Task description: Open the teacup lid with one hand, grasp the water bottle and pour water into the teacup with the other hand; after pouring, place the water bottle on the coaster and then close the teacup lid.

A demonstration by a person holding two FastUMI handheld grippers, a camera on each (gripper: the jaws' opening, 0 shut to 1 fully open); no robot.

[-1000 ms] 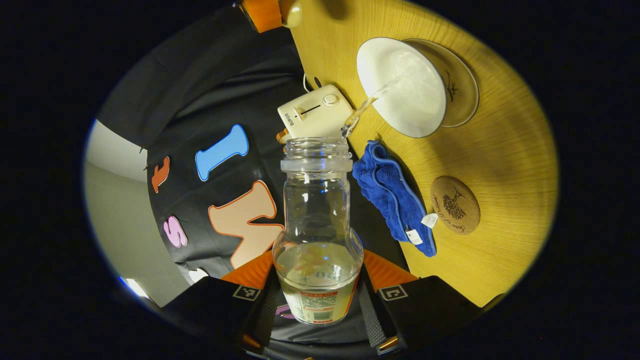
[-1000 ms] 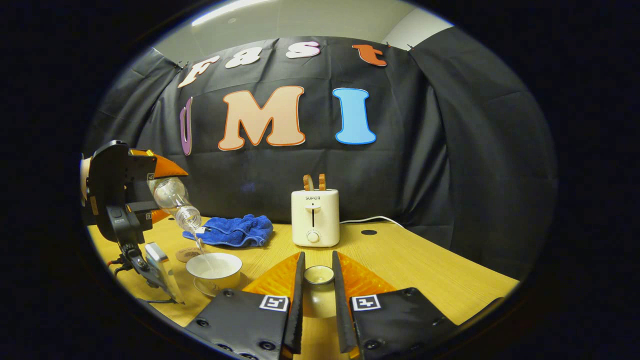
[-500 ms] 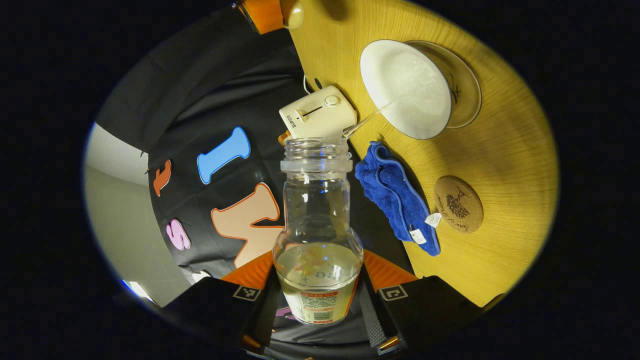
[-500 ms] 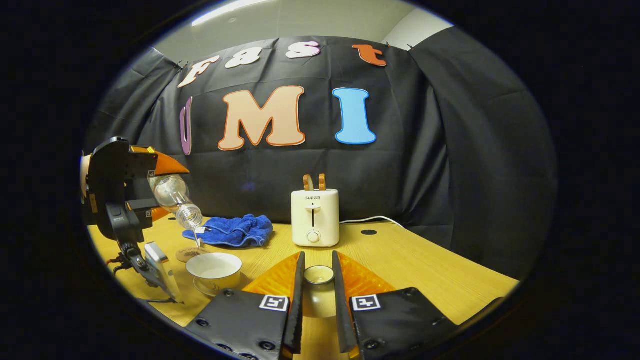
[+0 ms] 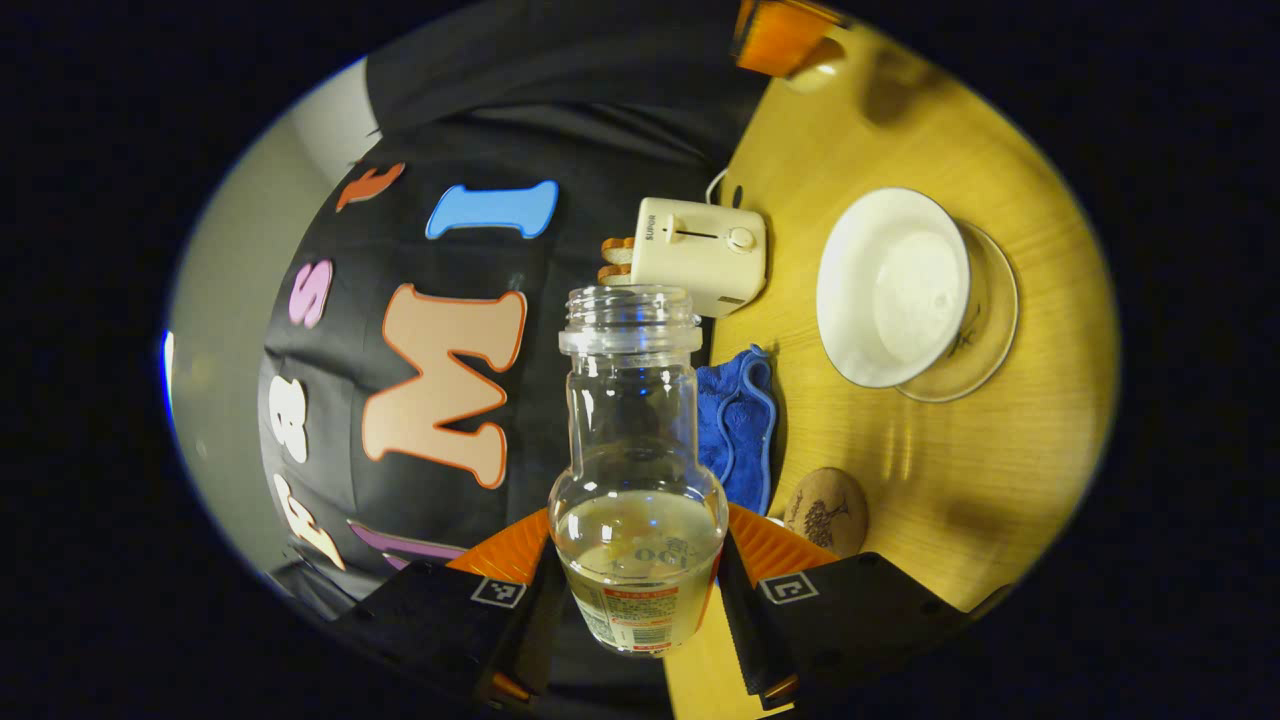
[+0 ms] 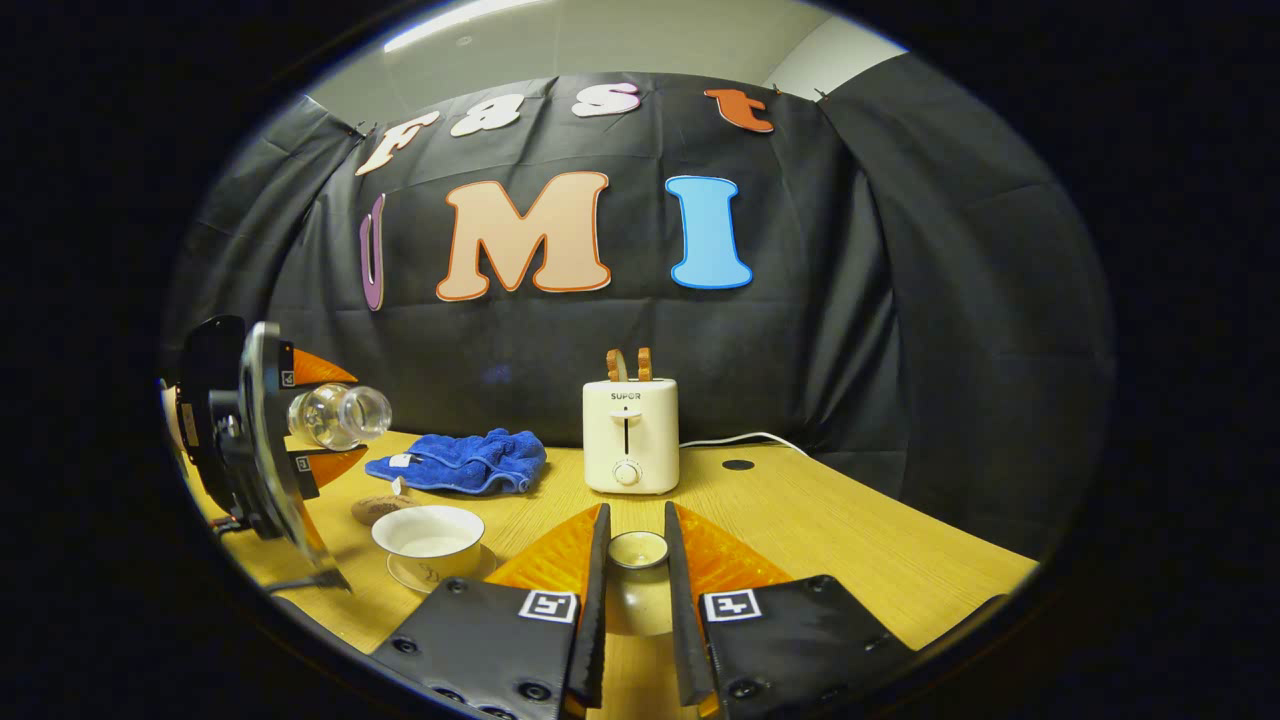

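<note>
Left gripper (image 5: 638, 600): both black fingers are pressed against the base of a clear plastic water bottle with a red-and-white label (image 5: 636, 470), one finger on each side. The bottle has no cap and holds a little water pooled at its base end. In the right gripper view the same bottle (image 6: 335, 416) lies close to horizontal in the air, mouth pointing toward the booth's middle, above and behind the teacup; the left gripper (image 6: 300, 420) carrying it is seen at the far left.

White ceramic teacup with no lid on it (image 6: 428, 531) stands on its glass saucer (image 6: 405, 573) on the yellow wooden table (image 6: 850, 530). In the left gripper view the teacup (image 5: 892, 288) shows water inside.

Round cork coaster with a dark tree print (image 5: 826, 512) lies bare on the table, just beside the crumpled blue cloth (image 5: 738, 425); in the right gripper view the coaster (image 6: 378, 507) sits between cloth (image 6: 462, 461) and teacup.

Right gripper (image 6: 635, 560): its two fingers are nearly closed, one on each side of the knob of the pale ceramic teacup lid (image 6: 637, 580), holding it low over the table, well to the right of the teacup.

Cream two-slot toaster with toast in it (image 6: 630, 432) stands near the back wall, its white cord (image 6: 745, 438) trailing right.
</note>
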